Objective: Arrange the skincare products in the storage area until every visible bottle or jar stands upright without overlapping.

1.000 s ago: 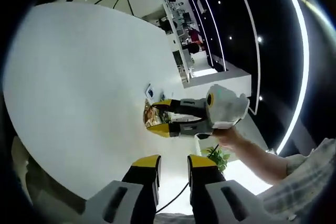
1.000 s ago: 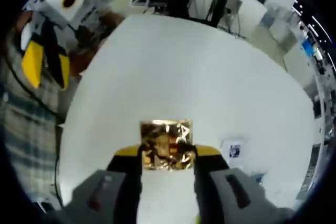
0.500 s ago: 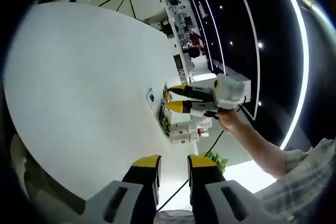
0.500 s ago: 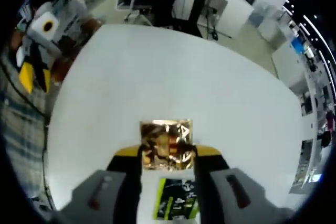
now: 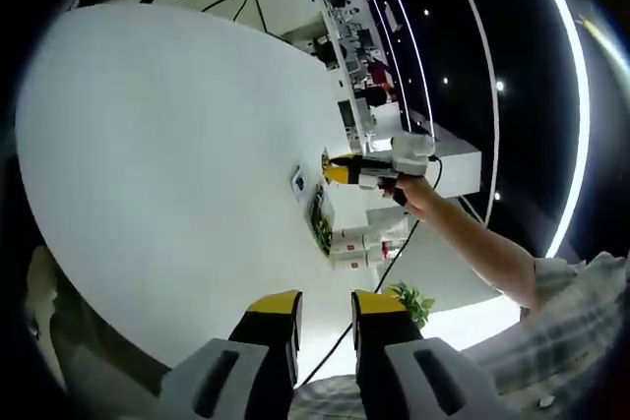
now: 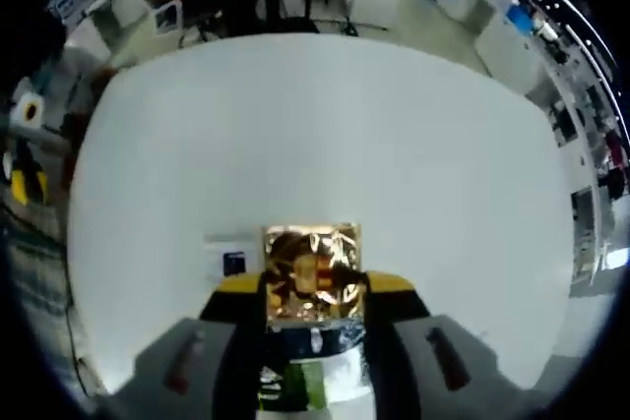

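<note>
While the right gripper (image 6: pixel 313 297) carries a gold box (image 6: pixel 312 272) clamped in its fingers above the products (image 5: pixel 340 238) near the table (image 6: pixel 325 125) edge and the left gripper (image 5: pixel 325 327) idles, fingers narrow and empty, placing it upright beside them seems next.

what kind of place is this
Probably an open-plan office or lab: a big white table, rows of desks with equipment behind it, office chairs, and curved strip lights on a dark ceiling.
</note>
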`<action>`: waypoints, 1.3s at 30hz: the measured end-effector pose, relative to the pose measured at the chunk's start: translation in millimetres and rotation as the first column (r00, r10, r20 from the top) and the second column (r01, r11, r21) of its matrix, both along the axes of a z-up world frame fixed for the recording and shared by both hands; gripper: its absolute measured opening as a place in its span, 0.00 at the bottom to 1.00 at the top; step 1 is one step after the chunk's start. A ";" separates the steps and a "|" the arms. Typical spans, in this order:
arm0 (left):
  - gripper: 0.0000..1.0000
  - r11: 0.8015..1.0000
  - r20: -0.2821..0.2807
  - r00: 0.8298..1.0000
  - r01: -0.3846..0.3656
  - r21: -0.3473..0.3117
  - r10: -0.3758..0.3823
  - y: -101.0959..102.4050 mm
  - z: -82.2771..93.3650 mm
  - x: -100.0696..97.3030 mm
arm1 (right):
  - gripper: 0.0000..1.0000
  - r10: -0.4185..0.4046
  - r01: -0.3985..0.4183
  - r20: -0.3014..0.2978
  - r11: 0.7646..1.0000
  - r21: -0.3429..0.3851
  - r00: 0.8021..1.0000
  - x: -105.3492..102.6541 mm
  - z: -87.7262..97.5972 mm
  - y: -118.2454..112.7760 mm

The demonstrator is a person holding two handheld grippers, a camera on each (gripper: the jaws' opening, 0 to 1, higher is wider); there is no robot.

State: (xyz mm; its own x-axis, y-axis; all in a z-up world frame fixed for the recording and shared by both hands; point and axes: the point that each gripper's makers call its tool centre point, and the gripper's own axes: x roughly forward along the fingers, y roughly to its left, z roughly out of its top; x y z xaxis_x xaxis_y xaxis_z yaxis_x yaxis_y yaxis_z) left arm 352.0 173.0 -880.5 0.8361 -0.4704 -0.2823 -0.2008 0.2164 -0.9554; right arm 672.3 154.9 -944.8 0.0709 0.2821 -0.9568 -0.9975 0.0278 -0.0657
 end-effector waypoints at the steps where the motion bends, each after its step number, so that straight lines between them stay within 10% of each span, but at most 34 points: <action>1: 0.21 1.000 -0.003 1.000 -0.002 -0.002 0.002 0.8 -0.2 -0.4 | 0.37 -0.003 0.003 0.000 1.000 -0.012 1.000 3.6 -4.4 -1.7; 26: 0.20 1.000 -0.037 0.999 0.011 0.015 -0.011 5.5 -2.3 6.1 | 0.48 0.017 -0.018 -0.017 0.999 -0.032 1.000 1.4 -26.1 -5.9; 39: 0.21 0.996 0.046 0.996 0.073 0.042 -0.075 1.3 18.4 26.8 | 0.53 -0.091 0.075 0.110 0.987 0.143 0.990 -9.4 49.0 -2.3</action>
State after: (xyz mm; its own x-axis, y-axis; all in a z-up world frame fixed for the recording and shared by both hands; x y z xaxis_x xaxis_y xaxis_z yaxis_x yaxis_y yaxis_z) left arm 378.8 174.2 -862.0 0.8125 -0.5202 -0.2633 -0.1375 0.2679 -0.9536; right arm 662.9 152.6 -895.9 0.2078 0.3995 -0.8929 -0.9771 0.1275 -0.1703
